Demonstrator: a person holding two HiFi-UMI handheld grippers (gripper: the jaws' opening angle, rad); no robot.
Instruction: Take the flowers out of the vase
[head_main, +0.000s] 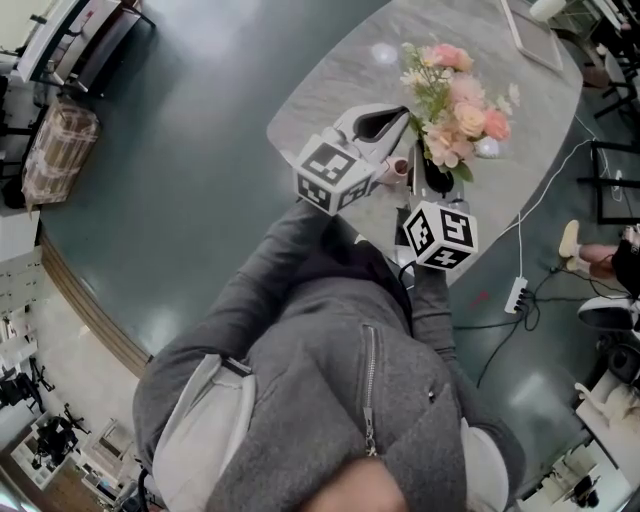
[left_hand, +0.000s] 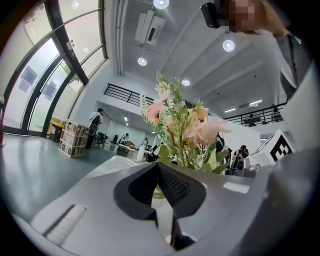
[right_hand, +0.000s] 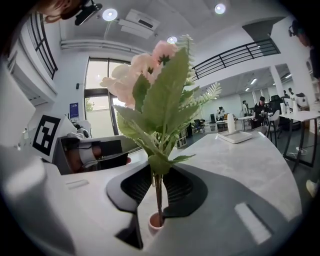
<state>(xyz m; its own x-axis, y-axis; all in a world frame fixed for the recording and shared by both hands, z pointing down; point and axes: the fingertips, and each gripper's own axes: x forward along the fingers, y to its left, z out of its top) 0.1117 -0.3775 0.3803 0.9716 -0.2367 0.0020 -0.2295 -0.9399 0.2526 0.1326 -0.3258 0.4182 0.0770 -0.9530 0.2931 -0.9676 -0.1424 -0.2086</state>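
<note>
Grey-veined table (head_main: 330, 90) fills the upper part of the head view, above a dark floor. The flowers (head_main: 455, 100) stand near the table's near edge, with the left gripper (head_main: 400, 118) just beside them and the right gripper (head_main: 425, 188) under the blooms. Both tools crowd the bunch, so a sideways nudge from either could bend or knock the flowers.

In the left gripper view, the left gripper (left_hand: 159, 172) has its jaws drawn to a slit, with the flowers (left_hand: 187, 127) beyond them. A pale green scrap shows in the slit, and whether anything is pinched cannot be told. If this tool holds nothing down, the vase has no anchor.

In the right gripper view, the right gripper (right_hand: 157, 175) is closed narrow on the thin stems of the flowers (right_hand: 155, 95). Their ends sit in the small pink vase (right_hand: 156, 221) directly below the pads, over the table (right_hand: 240, 160). The likeliest trouble is that the light vase clings to the stems, rises with them, then drops and rolls. The slim stems could also slide through the pads, or the leaf at the top of the pads could get crushed.
</note>
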